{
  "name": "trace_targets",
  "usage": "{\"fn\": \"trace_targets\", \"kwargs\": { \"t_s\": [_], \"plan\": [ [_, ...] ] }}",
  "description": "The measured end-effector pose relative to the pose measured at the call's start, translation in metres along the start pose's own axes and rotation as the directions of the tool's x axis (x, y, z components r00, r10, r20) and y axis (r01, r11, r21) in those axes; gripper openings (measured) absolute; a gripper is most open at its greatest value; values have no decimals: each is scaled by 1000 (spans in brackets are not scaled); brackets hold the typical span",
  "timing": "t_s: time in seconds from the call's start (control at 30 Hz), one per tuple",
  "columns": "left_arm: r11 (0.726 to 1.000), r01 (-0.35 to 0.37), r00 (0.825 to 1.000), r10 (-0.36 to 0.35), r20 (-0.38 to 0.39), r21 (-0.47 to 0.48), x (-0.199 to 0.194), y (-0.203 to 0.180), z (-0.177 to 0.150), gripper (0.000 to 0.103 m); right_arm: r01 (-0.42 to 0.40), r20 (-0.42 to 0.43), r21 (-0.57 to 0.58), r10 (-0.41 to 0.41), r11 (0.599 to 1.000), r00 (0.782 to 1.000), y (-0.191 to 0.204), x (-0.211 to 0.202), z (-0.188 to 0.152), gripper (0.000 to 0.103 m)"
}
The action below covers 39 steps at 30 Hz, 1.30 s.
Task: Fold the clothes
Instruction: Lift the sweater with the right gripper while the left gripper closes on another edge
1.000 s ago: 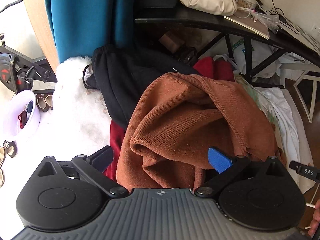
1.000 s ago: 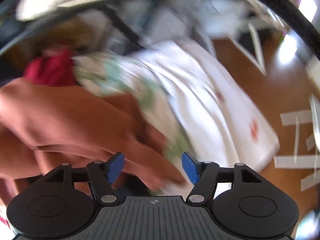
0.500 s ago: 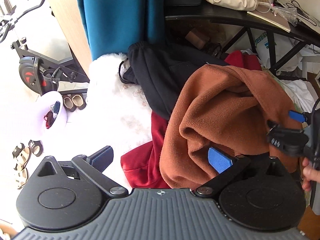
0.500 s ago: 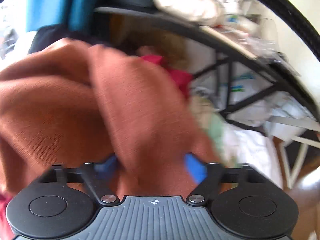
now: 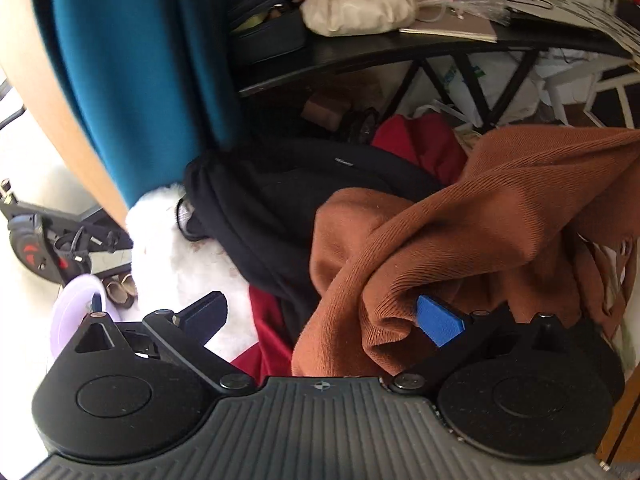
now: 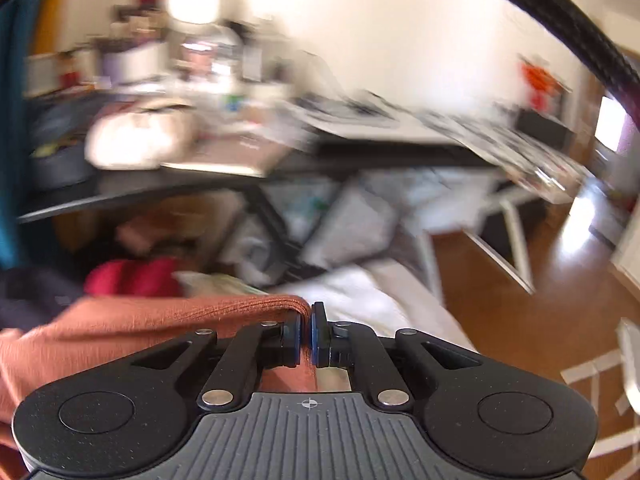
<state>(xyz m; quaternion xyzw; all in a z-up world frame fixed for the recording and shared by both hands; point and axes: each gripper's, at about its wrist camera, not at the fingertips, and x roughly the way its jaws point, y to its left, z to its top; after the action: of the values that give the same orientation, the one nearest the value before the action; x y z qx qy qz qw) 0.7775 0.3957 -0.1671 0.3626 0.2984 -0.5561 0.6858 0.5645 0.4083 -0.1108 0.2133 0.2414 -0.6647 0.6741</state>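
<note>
Since a second ago the right tongs (image 6: 306, 336) have gone from spread wide to pinched tight on a ribbed edge of the rust-brown sweater (image 5: 472, 216), and their view has swung up toward the black counter (image 5: 360, 54).

The left tongs (image 5: 320, 316) stand wide apart; the sweater bunches between the two fingers and drapes over the blue pad (image 5: 438, 318) of the right-hand one, while the other finger sits clear of the cloth over the white fluffy rug (image 5: 176, 248).

There is one brown sweater, lifted in a sagging span toward the right edge of the left wrist view. Beneath it lie one black garment (image 5: 280, 200) and red fabric (image 5: 420, 140) showing in two patches. One cream handbag (image 5: 356, 8) rests on the counter.
</note>
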Motion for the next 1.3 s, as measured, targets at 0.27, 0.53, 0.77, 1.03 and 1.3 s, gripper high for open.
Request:
{"fn": "trace_targets", "kwargs": {
  "t_s": [0.27,0.53,0.77,1.03,1.3],
  "plan": [
    [947,236,971,-236,-24,218,2,-56,-4,103,245,-227,149,-208,958,951,-73,31,-50,4],
    [908,276,961,-271,-58,316,12,-68,-4,103,264,-264,213,-205,941,943,-87,22,-80,4],
    [871,372,926,-326,-188,321,44,-67,-17,103,264,-269,217,-202,940,942,-84,34,-73,4],
    [889,329,934,-255,-252,319,42,-59,-36,38,265,-302,236,-189,935,934,-82,40,-78,4],
    [890,333,938,-279,-208,310,32,-37,-38,46,269,-330,271,-173,924,928,-80,51,-78,4]
  ]
}}
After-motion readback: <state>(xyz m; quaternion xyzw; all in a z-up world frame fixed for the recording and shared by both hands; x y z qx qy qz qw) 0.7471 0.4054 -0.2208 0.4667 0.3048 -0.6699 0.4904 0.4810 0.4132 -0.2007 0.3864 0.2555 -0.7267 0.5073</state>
